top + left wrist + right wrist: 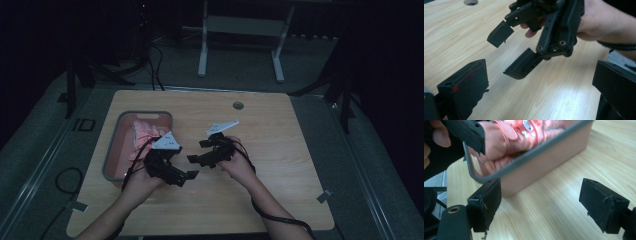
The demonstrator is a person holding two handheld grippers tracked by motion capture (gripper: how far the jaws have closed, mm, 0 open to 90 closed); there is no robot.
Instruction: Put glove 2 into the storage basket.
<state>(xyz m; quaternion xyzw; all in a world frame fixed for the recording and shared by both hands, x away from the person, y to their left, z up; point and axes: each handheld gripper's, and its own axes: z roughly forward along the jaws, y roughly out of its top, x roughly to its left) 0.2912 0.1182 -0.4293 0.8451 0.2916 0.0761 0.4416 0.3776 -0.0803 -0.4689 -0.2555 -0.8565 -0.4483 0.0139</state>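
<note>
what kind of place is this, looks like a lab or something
Probably a lab or recording room set up for manipulation work, not a home. A person holds the left gripper and right gripper over a plain wooden table carrying one pink bin; cables trail across grey carpet beside metal stand legs.

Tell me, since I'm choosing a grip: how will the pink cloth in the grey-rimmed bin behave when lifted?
The crumpled pink cloth looks soft, so it will probably droop and unfold. It seems light, and the grey-rimmed pink bin likely stays put.

Overhead view; gripper views skim table [280,165]
</note>
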